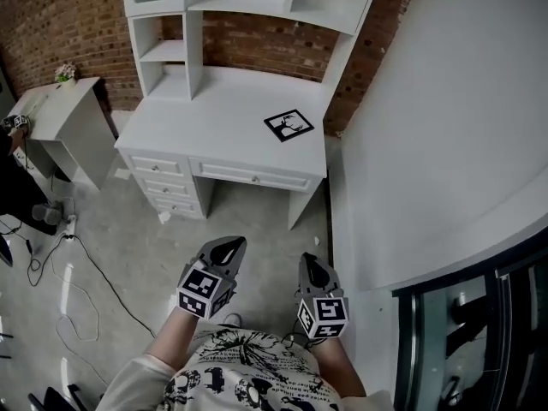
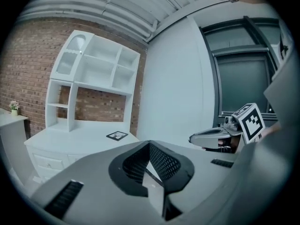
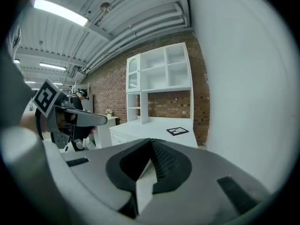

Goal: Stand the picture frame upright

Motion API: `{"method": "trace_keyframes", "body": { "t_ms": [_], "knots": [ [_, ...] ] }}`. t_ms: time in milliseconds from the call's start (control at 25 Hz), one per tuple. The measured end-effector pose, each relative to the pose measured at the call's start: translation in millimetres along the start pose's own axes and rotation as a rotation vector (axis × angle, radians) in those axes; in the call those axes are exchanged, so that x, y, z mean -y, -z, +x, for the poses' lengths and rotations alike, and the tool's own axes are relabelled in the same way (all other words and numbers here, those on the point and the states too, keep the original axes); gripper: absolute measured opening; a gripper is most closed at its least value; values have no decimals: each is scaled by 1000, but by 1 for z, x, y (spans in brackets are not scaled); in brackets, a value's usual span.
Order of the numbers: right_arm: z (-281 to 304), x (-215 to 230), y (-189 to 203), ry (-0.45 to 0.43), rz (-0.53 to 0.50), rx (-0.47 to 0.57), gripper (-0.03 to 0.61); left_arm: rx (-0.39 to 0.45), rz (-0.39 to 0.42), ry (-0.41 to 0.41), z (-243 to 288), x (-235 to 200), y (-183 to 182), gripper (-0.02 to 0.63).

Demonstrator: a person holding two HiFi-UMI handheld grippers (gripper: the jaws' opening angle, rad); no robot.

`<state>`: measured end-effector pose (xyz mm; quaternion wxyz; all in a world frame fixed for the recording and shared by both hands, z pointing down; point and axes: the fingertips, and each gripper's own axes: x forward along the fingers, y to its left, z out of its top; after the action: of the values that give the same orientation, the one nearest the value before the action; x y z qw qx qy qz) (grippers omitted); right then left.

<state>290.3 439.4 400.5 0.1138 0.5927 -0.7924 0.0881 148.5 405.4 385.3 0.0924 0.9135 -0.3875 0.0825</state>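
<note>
Low in the centre of the head view, the left gripper [image 1: 228,248] and the right gripper [image 1: 313,269] hung side by side over the grey concrete floor [image 1: 257,225], both with jaws pressed together on nothing. Farther up, the black-bordered picture frame [image 1: 288,125] lay flat near the right front corner of the white wooden desk with a shelf hutch [image 1: 214,110], well apart from both grippers.

Left gripper [image 1: 228,248], right gripper [image 1: 313,268] side by side, pointing forward, slightly down; fingers [image 2: 161,163] pressed together, empty.
</note>
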Motion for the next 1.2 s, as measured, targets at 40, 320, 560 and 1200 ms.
{"method": "trace_keyframes", "body": {
  "t_ms": [40,320,560,1200],
  "knots": [
    [10,-3,-5,5,-2,1,8,-2,0,3,2,-12,-2,9],
    [80,-28,-18,-12,-13,-32,8,-2,-37,-24,2,-83,-4,9],
    [145,-38,-19,-71,-19,-56,8,-27,-54,-81,16,-135,6,9],
    [375,33,-73,-114,37,-126,8,-59,-79,-144,180,-304,-48,9]
  ]
}}
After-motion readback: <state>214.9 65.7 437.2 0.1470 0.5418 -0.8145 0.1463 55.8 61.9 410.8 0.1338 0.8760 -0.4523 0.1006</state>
